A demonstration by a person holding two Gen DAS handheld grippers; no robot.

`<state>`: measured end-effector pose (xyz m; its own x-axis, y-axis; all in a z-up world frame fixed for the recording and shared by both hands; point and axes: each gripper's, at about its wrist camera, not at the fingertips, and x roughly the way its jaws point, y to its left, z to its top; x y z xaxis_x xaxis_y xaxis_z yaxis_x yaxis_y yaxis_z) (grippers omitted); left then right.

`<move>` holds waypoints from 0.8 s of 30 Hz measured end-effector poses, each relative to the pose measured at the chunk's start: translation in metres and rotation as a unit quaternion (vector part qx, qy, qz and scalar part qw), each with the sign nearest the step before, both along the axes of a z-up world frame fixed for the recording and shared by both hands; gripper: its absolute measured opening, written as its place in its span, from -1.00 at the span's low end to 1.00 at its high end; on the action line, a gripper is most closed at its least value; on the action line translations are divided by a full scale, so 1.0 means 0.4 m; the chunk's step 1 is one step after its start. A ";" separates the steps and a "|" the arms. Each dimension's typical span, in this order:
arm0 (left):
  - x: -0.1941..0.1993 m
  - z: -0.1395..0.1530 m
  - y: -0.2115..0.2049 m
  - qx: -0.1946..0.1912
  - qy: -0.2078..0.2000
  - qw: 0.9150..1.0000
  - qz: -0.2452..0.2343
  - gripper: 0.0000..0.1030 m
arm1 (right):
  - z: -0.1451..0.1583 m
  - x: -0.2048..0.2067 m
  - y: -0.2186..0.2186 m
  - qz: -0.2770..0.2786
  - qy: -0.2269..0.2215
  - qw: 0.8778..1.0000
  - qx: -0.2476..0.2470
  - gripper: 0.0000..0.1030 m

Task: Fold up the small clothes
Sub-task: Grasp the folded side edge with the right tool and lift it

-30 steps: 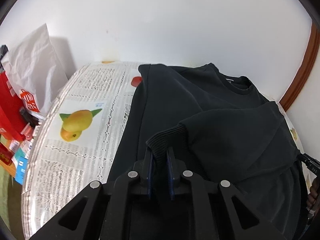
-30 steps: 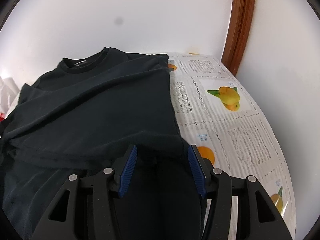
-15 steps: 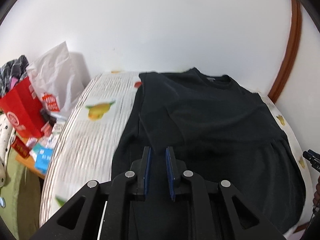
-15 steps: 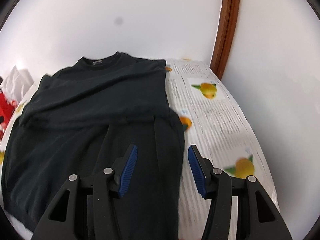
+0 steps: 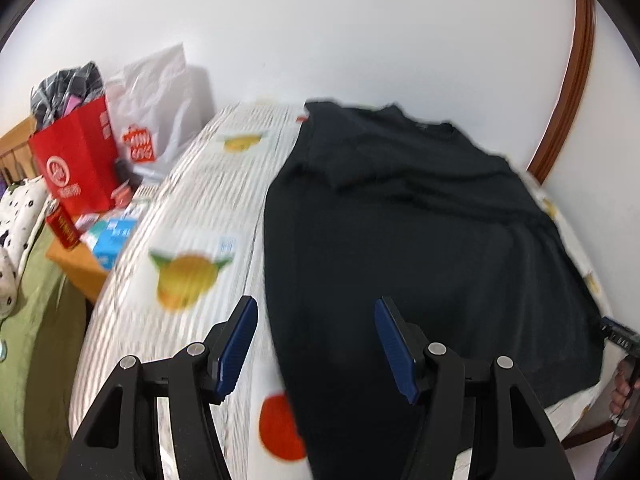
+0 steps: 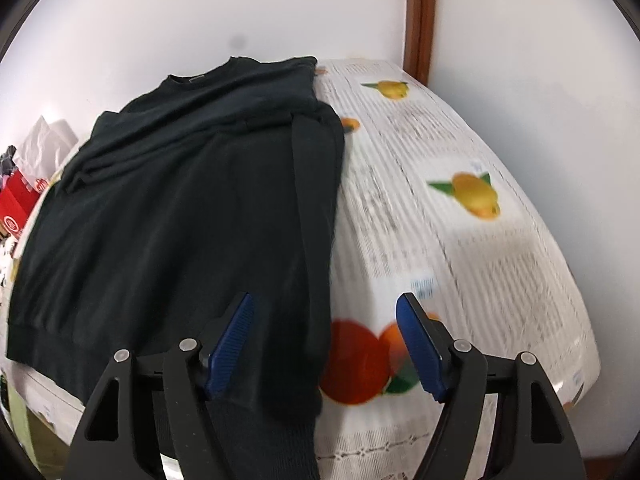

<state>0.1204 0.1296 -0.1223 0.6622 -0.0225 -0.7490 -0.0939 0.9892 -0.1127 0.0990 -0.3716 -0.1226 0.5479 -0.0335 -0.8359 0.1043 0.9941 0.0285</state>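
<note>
A black sweater [image 5: 420, 220] lies flat on the table, collar toward the far wall and both sleeves folded in over the body. My left gripper [image 5: 315, 308] hovers over the sweater's near left edge; its jaws are opening with nothing pressed between the pads. In the right wrist view the sweater [image 6: 180, 208] fills the left half, and one sleeve [image 6: 316, 200] runs down its right side to a ribbed cuff [image 6: 280, 440] at the table's front edge. Over that sleeve my right gripper [image 6: 325, 300] is opening too, holding nothing.
The table wears a white tablecloth [image 5: 192, 208] printed with fruit, bare to the right of the sweater [image 6: 460, 260]. Left of the table stand a red paper bag [image 5: 76, 168], a white plastic bag [image 5: 160, 100] and small boxes [image 5: 112, 236]. A brown door frame [image 6: 420, 12] rises behind.
Both grippers drew back toward the table's near edge. The left let go of the sleeve cuff and opened. The right opened wider.
</note>
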 end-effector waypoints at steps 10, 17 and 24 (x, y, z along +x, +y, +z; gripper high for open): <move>-0.040 -0.122 0.006 0.014 0.026 1.000 0.003 0.01 | -0.053 -0.020 0.039 0.014 -0.025 1.000 -0.004 0.15; -0.011 -0.123 -0.028 0.029 0.026 0.999 -0.012 -0.17 | -0.058 0.039 0.049 0.012 -0.025 1.000 -0.006 0.01; -0.001 -0.126 -0.033 0.030 0.014 0.999 -0.009 -0.17 | -0.066 0.059 0.056 0.006 -0.033 0.999 -0.017 -0.01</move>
